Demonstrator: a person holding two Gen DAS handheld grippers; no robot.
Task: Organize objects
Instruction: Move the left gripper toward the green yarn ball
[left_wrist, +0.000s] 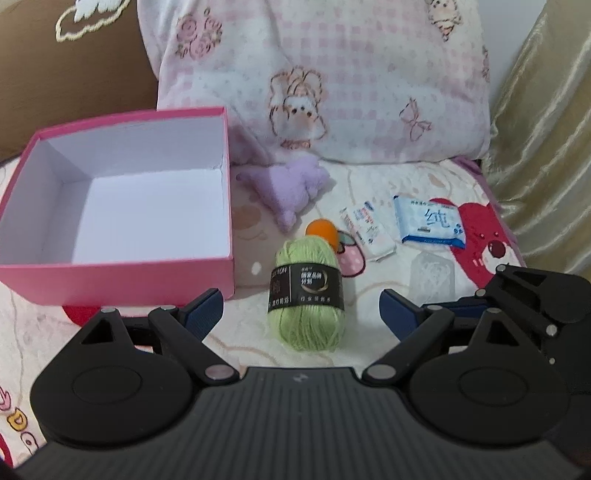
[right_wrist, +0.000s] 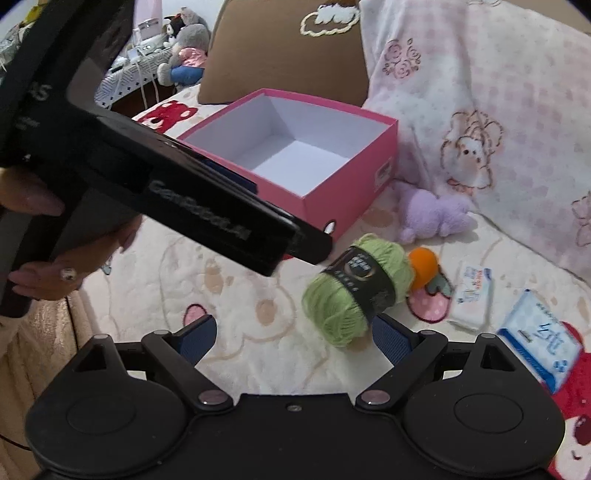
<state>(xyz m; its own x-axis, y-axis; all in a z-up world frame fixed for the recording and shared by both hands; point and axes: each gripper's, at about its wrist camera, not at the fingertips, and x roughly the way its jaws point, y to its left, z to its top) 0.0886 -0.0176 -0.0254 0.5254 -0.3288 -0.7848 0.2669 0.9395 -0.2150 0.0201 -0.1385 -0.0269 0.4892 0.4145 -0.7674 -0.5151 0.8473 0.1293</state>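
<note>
My left gripper (left_wrist: 301, 314) hangs spread over the yarn (left_wrist: 306, 295), lengthwise between its fingers, box (left_wrist: 122, 280) alongside

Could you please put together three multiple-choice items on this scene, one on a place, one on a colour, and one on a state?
1. Where does the orange ball lie?
A. Inside the pink box
B. Just behind the yarn
C. On the wipes pack

2. What colour is the yarn skein?
A. Light green
B. Purple
C. Red

3. In what state is the pink box?
A. Lid on
B. Open, holding the plush
C. Open, nothing inside

Answers:
1 B, the ball peeks out at the skein's far end.
2 A, green strands show on both sides of its black label.
3 C, only its white floor and walls show, and the purple plush lies outside beside it.
</note>
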